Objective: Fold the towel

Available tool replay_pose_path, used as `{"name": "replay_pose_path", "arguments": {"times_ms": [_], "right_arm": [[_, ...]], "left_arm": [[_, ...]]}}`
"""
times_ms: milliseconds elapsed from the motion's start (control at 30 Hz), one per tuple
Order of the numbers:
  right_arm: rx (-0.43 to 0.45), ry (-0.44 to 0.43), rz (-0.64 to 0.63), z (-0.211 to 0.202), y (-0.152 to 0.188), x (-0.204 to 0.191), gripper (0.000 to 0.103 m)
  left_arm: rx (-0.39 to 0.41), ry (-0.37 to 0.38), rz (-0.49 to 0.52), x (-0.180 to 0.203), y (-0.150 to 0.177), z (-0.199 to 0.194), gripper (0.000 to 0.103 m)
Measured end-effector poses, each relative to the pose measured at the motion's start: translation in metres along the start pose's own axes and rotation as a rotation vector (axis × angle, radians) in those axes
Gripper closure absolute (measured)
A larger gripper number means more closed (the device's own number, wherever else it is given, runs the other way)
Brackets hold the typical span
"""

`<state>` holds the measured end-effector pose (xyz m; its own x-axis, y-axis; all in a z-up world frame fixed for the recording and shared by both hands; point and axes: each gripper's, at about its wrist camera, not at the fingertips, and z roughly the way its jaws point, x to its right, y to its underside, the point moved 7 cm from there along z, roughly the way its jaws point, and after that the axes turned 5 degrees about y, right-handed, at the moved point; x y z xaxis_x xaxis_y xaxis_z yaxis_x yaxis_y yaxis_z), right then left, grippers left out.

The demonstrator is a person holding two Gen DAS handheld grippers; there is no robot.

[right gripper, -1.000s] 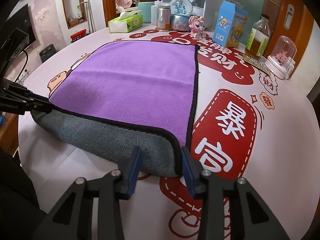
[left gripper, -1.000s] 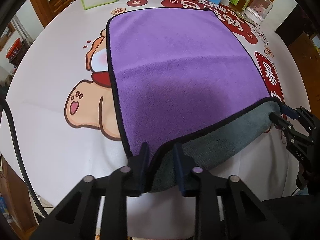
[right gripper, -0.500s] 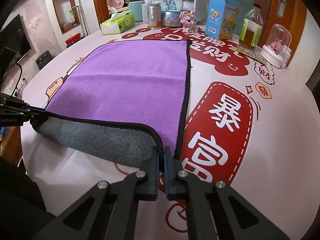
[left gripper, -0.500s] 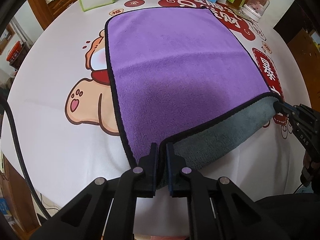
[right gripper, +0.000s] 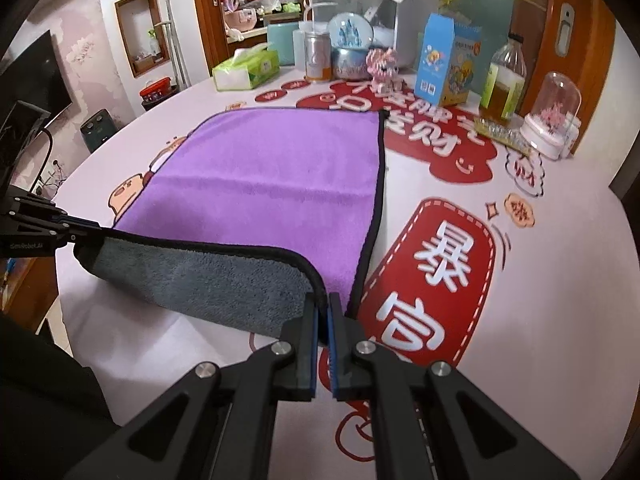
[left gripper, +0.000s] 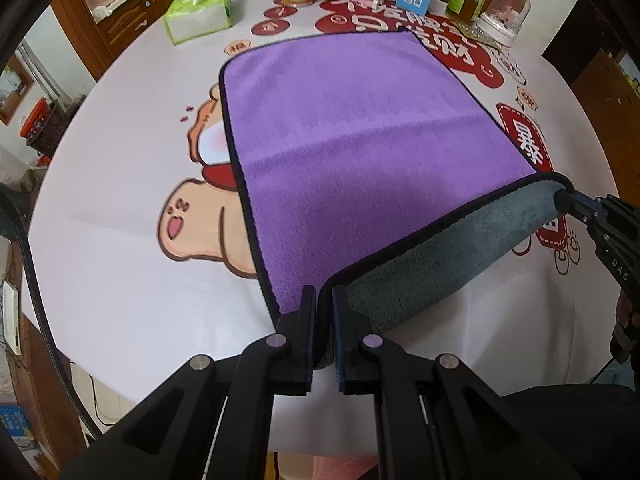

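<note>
A purple towel with a black hem and a grey underside lies on the round table; it also shows in the right wrist view. My left gripper is shut on the towel's near left corner. My right gripper is shut on the near right corner. Both corners are lifted, so the near edge hangs between them with the grey side showing. The right gripper shows at the right of the left wrist view; the left gripper shows at the left of the right wrist view.
At the table's far side stand a green tissue box, a can, a snow globe, a pink toy, a blue carton, a bottle and a glass dome. The tablecloth bears red printed patches.
Both grippers closed on the towel's near corners and raised them. The near edge now hangs higher off the table, and the far clutter has come into view.
</note>
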<state>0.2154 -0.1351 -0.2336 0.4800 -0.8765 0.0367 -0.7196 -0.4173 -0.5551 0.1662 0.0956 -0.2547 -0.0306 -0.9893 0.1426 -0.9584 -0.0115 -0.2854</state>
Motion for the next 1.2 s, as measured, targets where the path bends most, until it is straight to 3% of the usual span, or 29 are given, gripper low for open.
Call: {"name": "replay_pose_path", "arguments": {"times_ms": [367, 767, 1200], "right_arm": [[0.098, 0.016, -0.036, -0.027, -0.043, -0.003, 0.099], [0.211, 0.051, -0.072, -0.031, -0.109, 0.007, 0.099], [0.296, 0.118, -0.020, 0.003, -0.177, 0.028, 0.099]], "left_arm": [[0.067, -0.027, 0.026, -0.009, -0.035, -0.049, 0.097], [0.212, -0.090, 0.070, -0.024, -0.112, -0.094, 0.097], [0.328, -0.078, 0.060, -0.048, -0.195, -0.083, 0.097]]}}
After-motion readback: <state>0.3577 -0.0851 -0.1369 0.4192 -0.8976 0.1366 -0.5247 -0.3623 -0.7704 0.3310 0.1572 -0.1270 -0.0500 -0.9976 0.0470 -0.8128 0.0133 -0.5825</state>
